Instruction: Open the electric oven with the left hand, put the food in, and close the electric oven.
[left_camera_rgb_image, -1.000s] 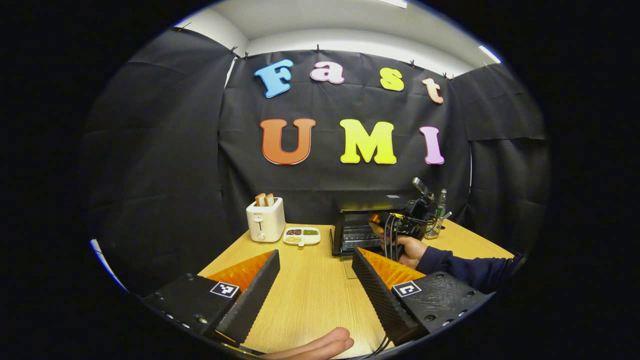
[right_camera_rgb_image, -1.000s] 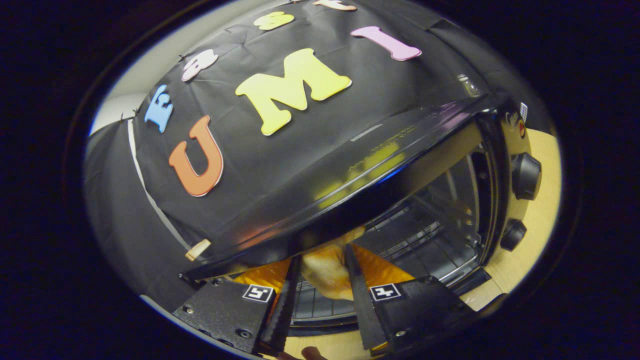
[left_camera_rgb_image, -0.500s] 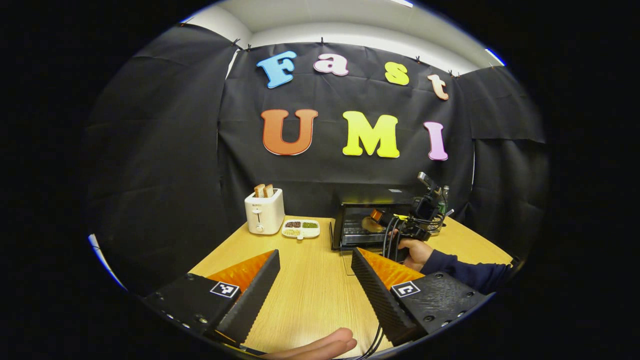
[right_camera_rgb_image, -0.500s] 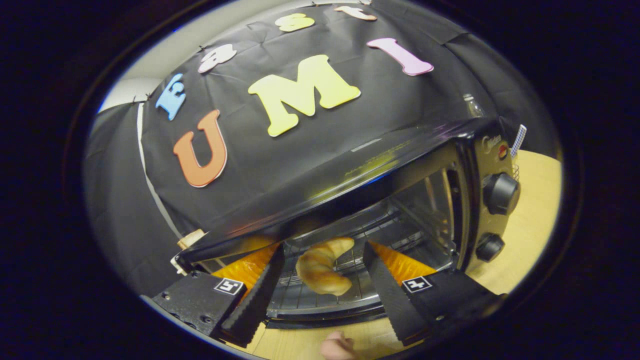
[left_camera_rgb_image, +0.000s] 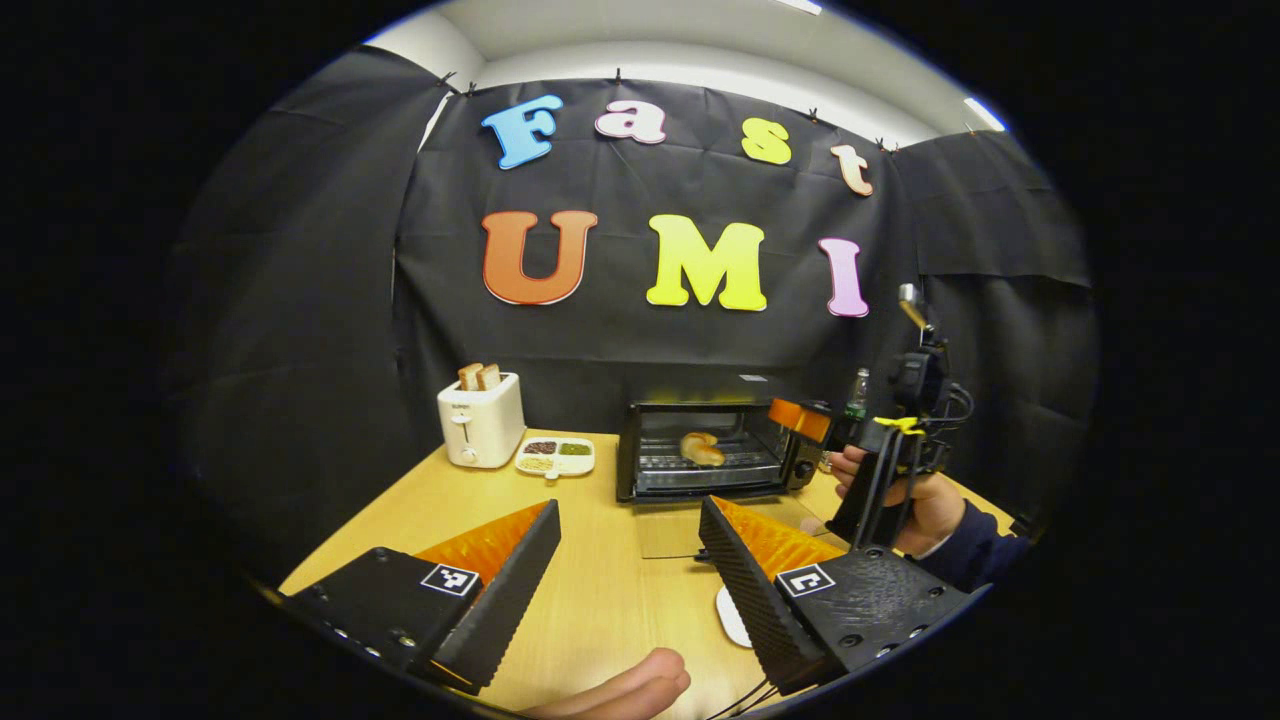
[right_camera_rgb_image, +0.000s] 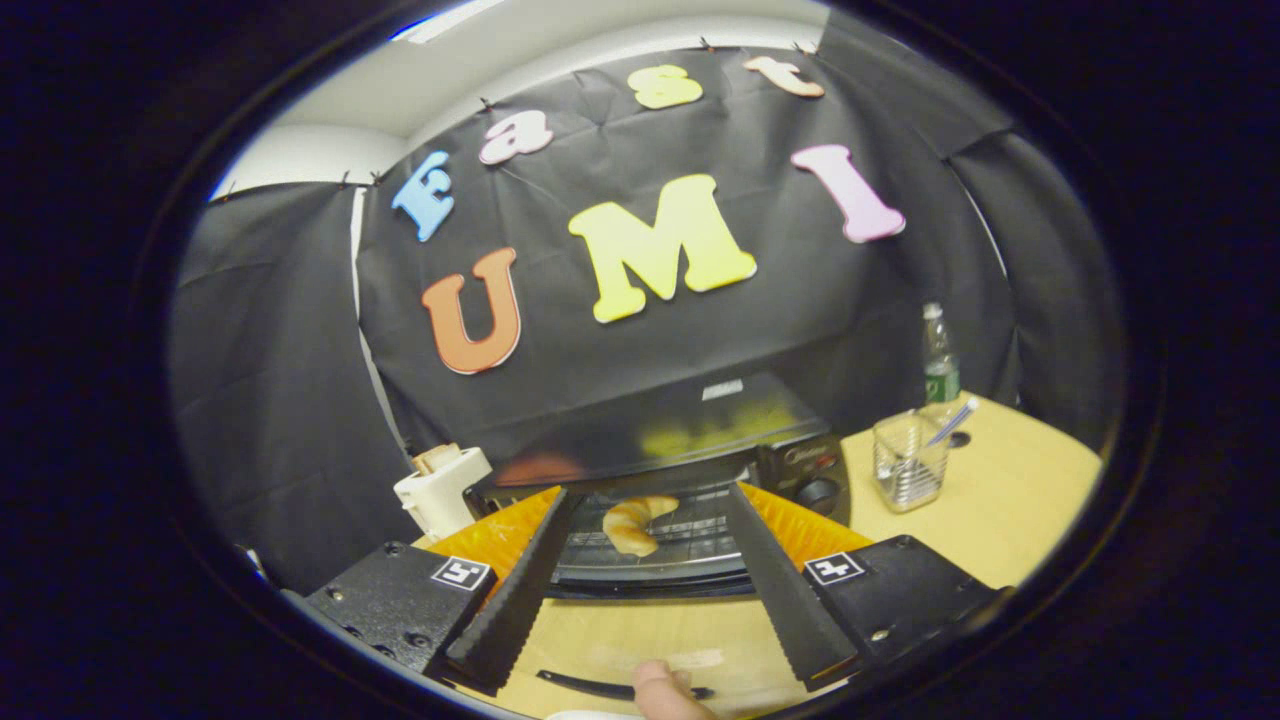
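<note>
the oven (left_camera_rgb_image: 705, 450) mouth gapes open, croissant (left_camera_rgb_image: 701, 449) on its rack; bare table (left_camera_rgb_image: 600, 580) lies before it.

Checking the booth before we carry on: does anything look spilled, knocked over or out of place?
Nothing stands out. The croissant lies on the rack inside the open oven, the toaster stands upright, and the table shows no spills.

A: Oven (left_camera_rgb_image: 705, 452) sat at the back of the surface (left_camera_rgb_image: 610, 590), croissant (left_camera_rgb_image: 701, 449) inside on the rack.

B: Toaster (left_camera_rgb_image: 481, 428) and divided dish (left_camera_rgb_image: 555, 456) were left of it; glass (right_camera_rgb_image: 908, 462) and bottle (right_camera_rgb_image: 938, 362) right.
</note>
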